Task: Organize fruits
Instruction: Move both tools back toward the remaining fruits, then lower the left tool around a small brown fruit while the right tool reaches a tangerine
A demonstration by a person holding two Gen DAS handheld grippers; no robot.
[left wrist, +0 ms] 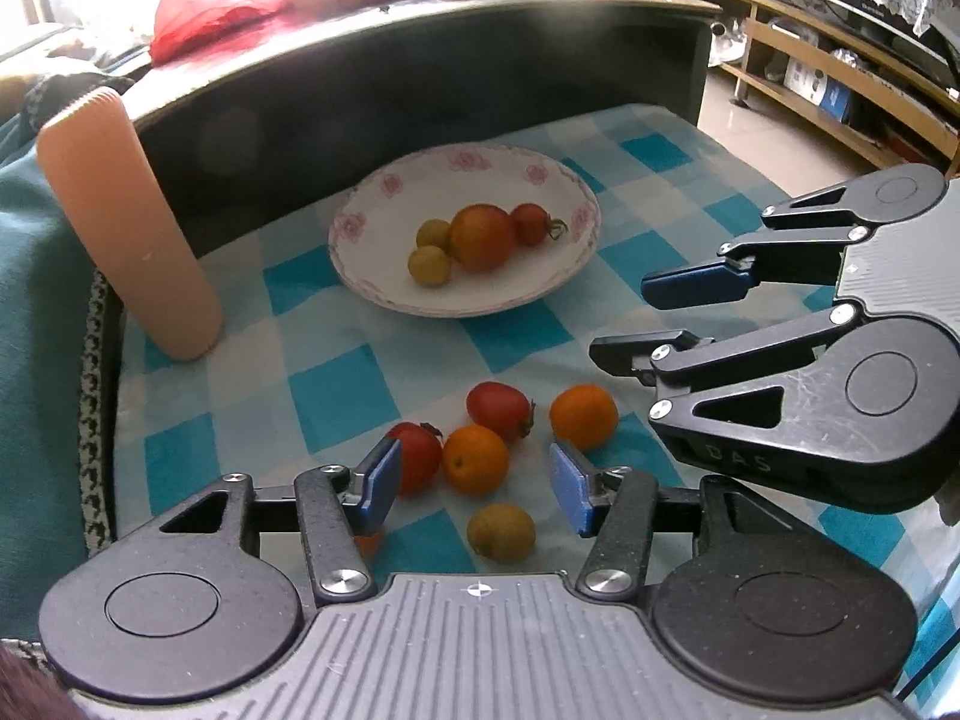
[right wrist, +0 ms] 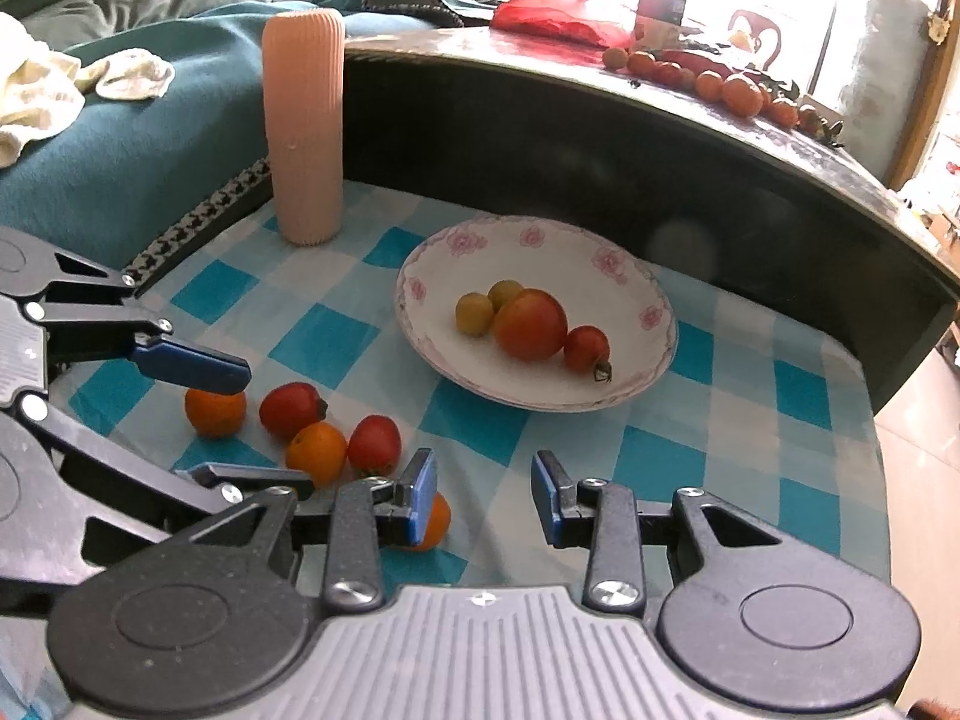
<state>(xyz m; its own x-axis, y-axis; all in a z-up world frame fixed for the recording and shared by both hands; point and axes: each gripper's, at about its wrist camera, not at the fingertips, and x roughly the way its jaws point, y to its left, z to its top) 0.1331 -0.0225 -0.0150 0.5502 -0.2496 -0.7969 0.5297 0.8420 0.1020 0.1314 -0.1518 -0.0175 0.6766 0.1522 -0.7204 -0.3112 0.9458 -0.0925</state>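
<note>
Directly ahead of the left claw (left wrist: 474, 483), a cluster of loose fruit lies on the checked tabletop (left wrist: 336, 384), near its front edge. That claw is wide open and holds nothing. Between its blue pads sits an orange (left wrist: 475, 459), just past the tips, with a red tomato (left wrist: 414, 456) touching it on the left, partly behind the left pad. A small yellow-green fruit (left wrist: 501, 531) lies nearer still, between the fingers and close to the claw's body. Beyond the orange are a second tomato (left wrist: 499, 410) and a second orange (left wrist: 584, 417), a little to the right.

The right claw (right wrist: 483, 495) is also open and empty. It hovers over bare cloth to the right of the cluster; only one orange (right wrist: 435, 522) shows there, half hidden behind its left pad.

The plate (left wrist: 372, 294) rests toward the back edge of the tabletop, well apart from the cluster and straight beyond it. It already holds a large tomato (left wrist: 483, 237), a small tomato (left wrist: 531, 224) and two yellow-green fruits (left wrist: 429, 265). A tall pink cylinder (left wrist: 129, 228) stands near the back left corner.

Judging by this layout, the left claw is nearer and better lined up: the orange sits on its centre line, so a short forward reach should bracket it. The round fruits have no long axis to match, but the touching tomato may get nudged.
</note>
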